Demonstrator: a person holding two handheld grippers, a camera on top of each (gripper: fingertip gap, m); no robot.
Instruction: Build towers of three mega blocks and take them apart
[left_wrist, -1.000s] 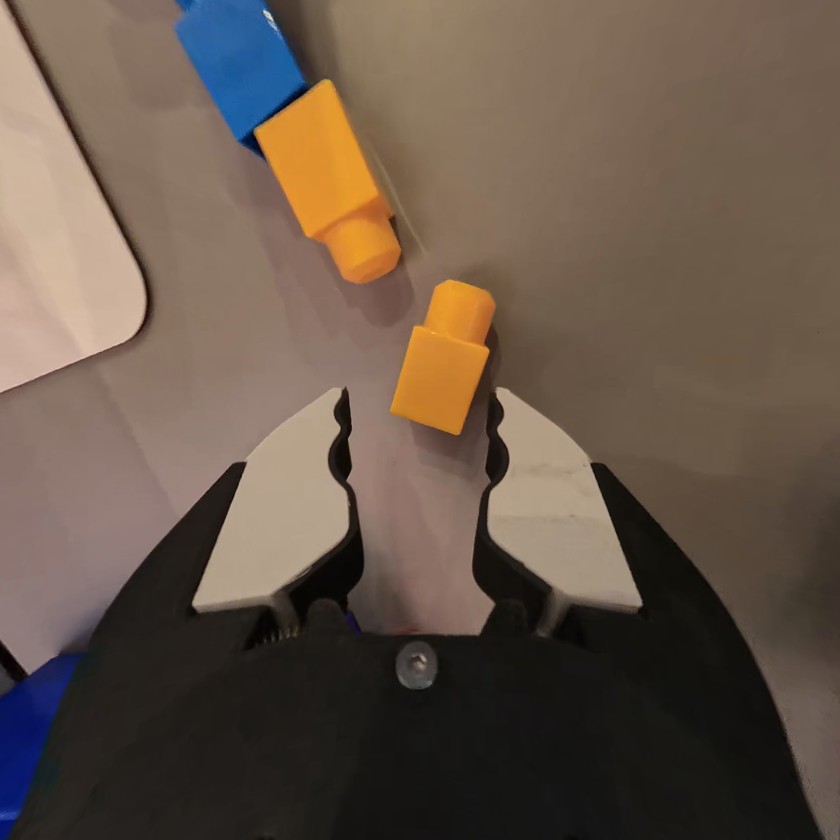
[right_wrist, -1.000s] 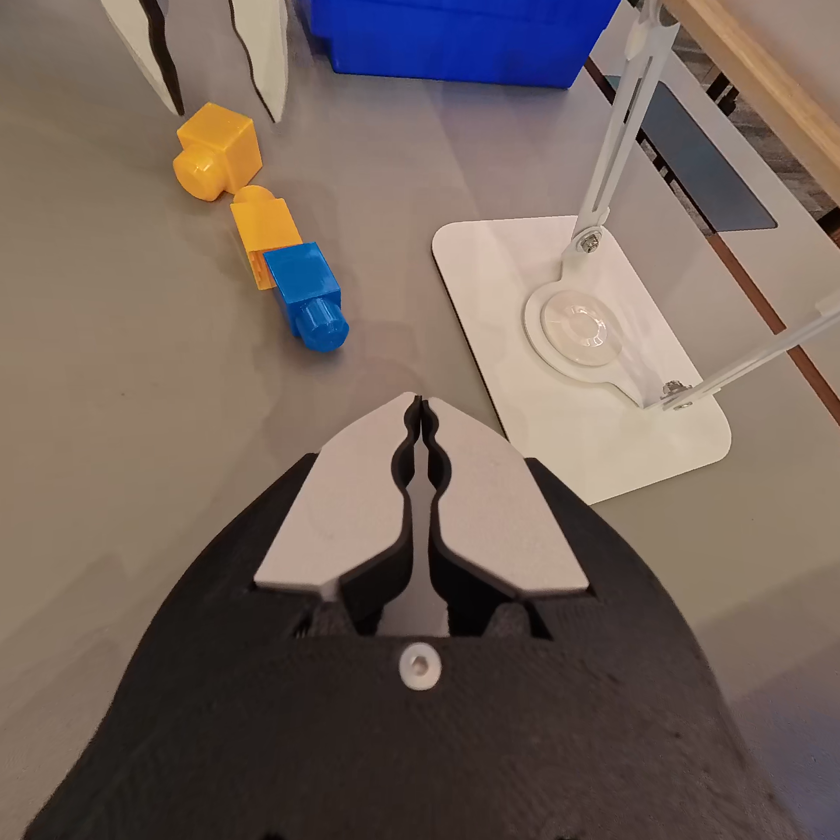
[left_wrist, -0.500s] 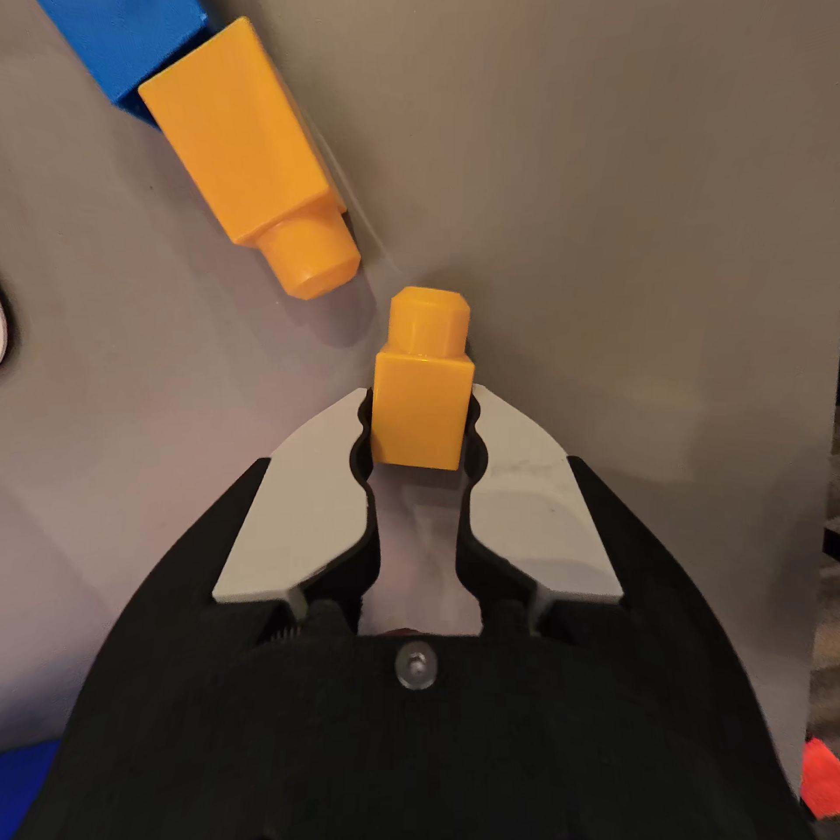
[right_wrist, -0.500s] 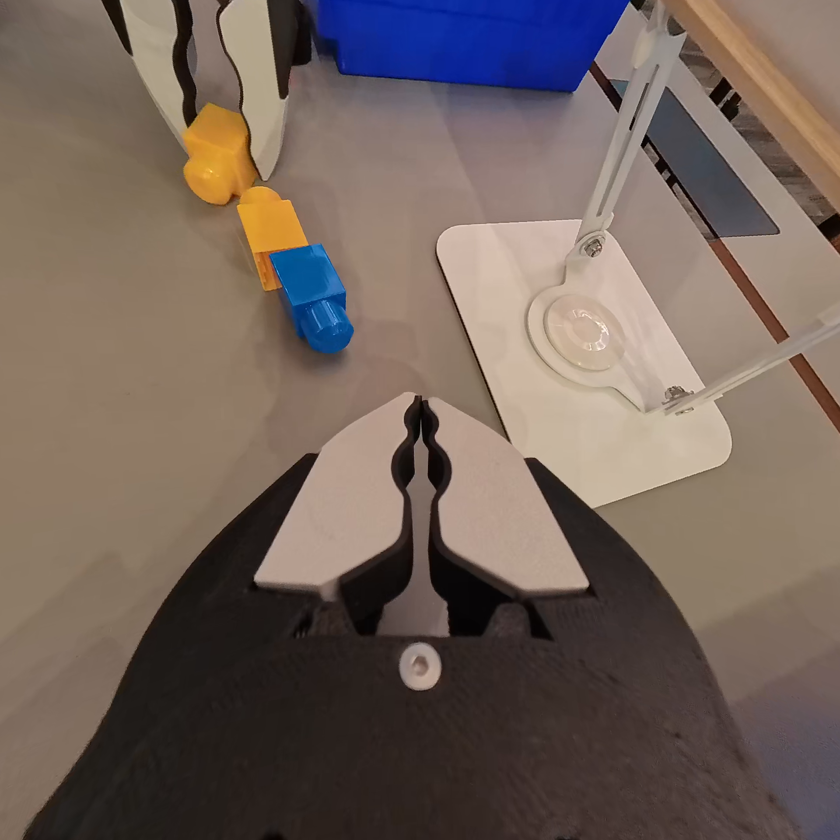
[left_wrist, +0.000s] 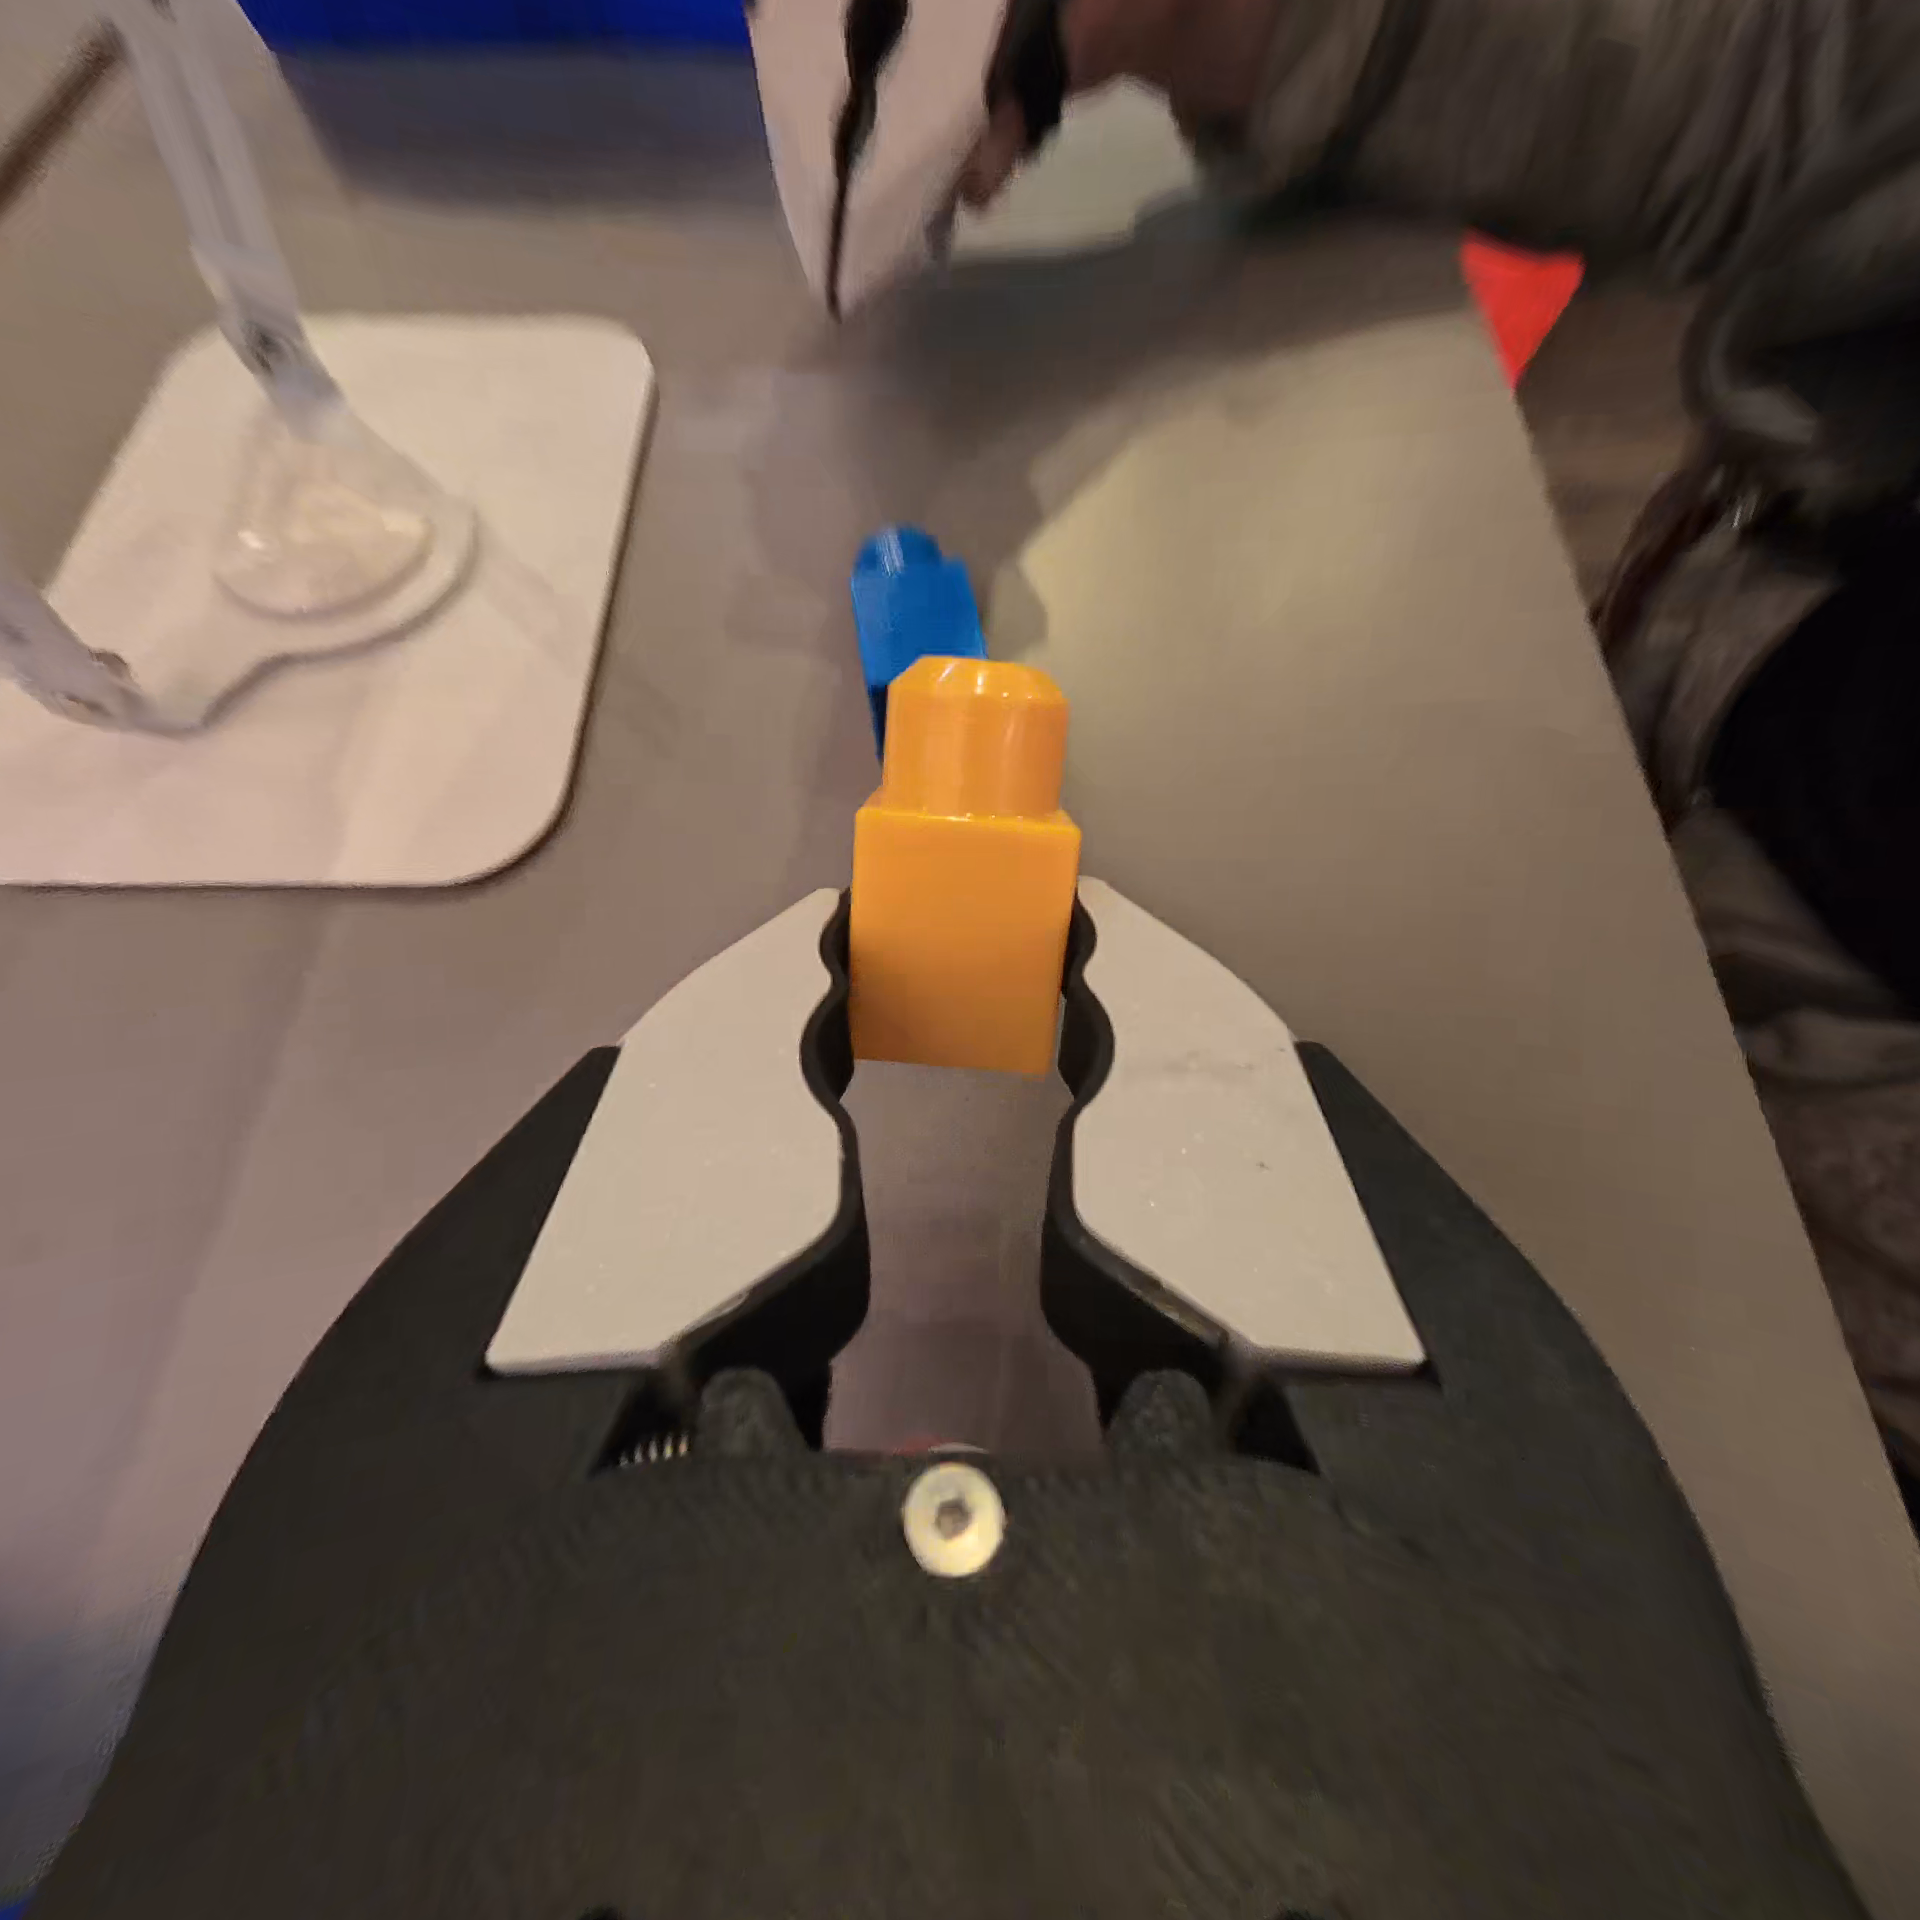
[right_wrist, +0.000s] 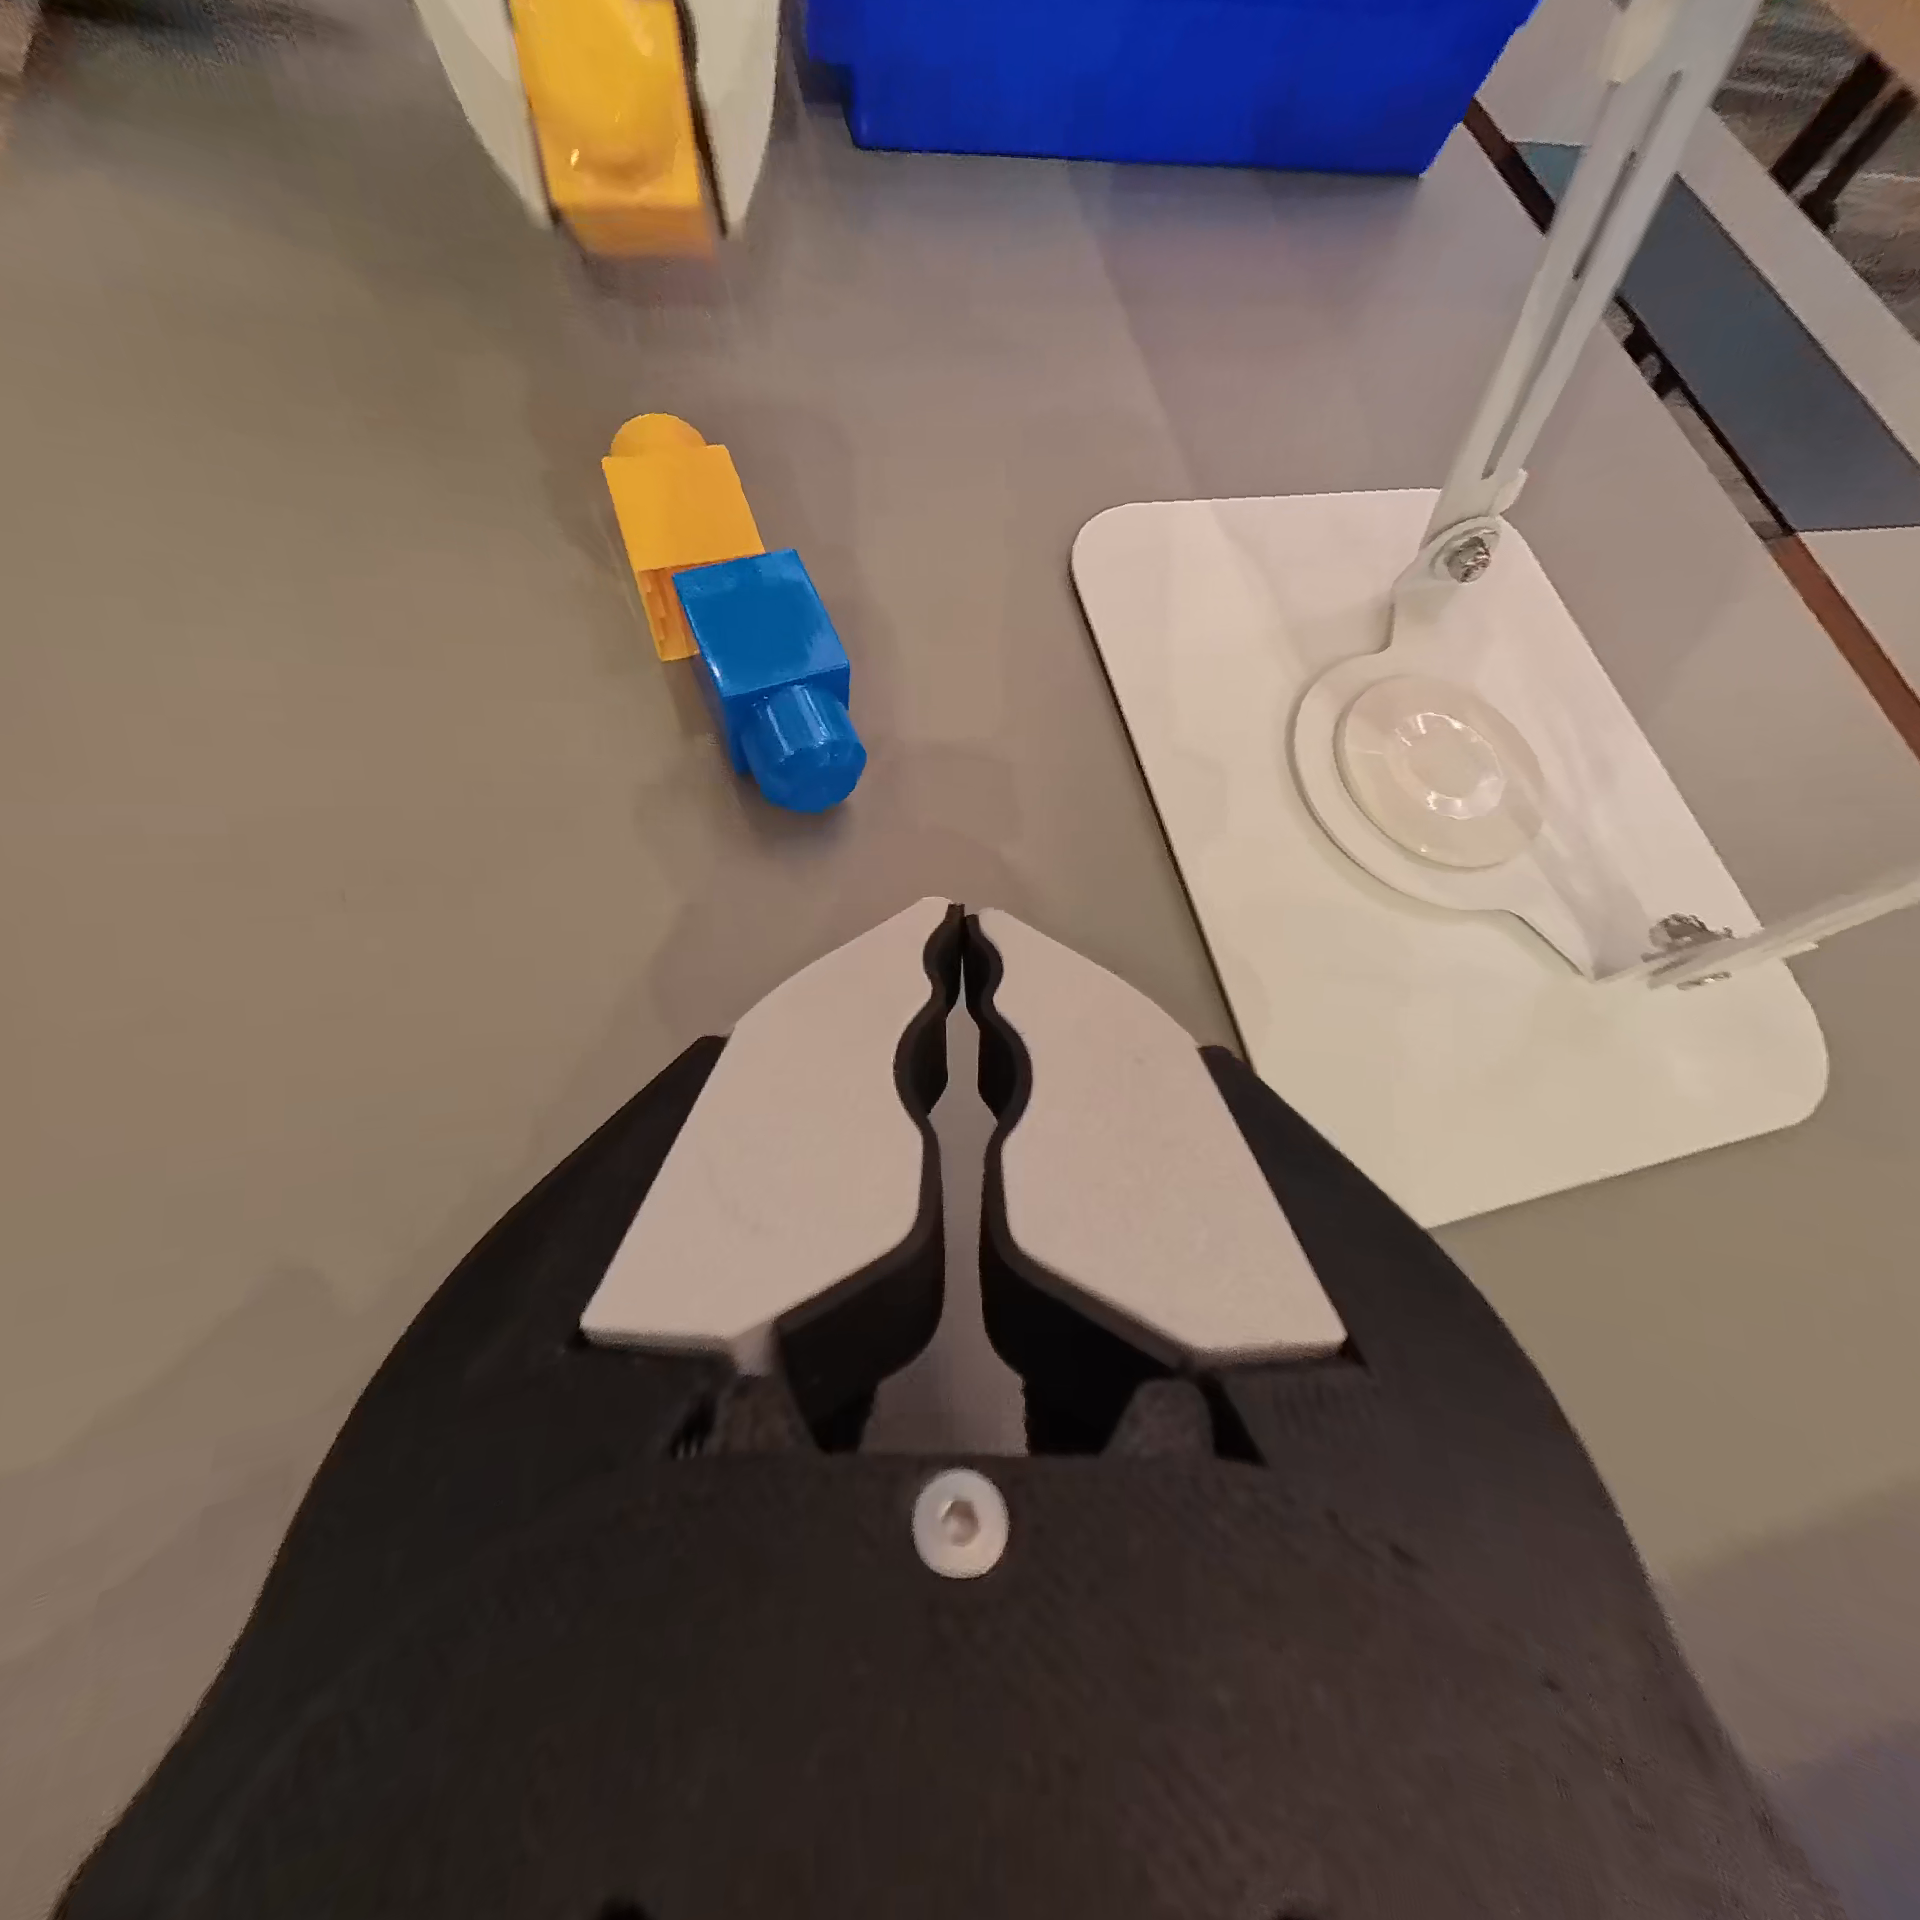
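Observation:
My left gripper is shut on an orange block, stud pointing forward, and holds it above the grey table. It shows from the front in the right wrist view, held between the left gripper's fingers. A blue block joined to a second orange block lies on its side on the table; its blue end shows behind the held block in the left wrist view. My right gripper is shut with nothing between the pads, above the table in front of the blue block; it also shows in the left wrist view.
A white stand base with a clear suction disc and slanted metal arms sits to the right. A blue bin stands at the far edge. A person's sleeve is beyond the table edge. Across from one pair of fingers to the other is roughly 20 cm.
My left gripper closed on the loose orange block, then lifted it off the table and swung round to face the right gripper. The right gripper stayed shut and still.

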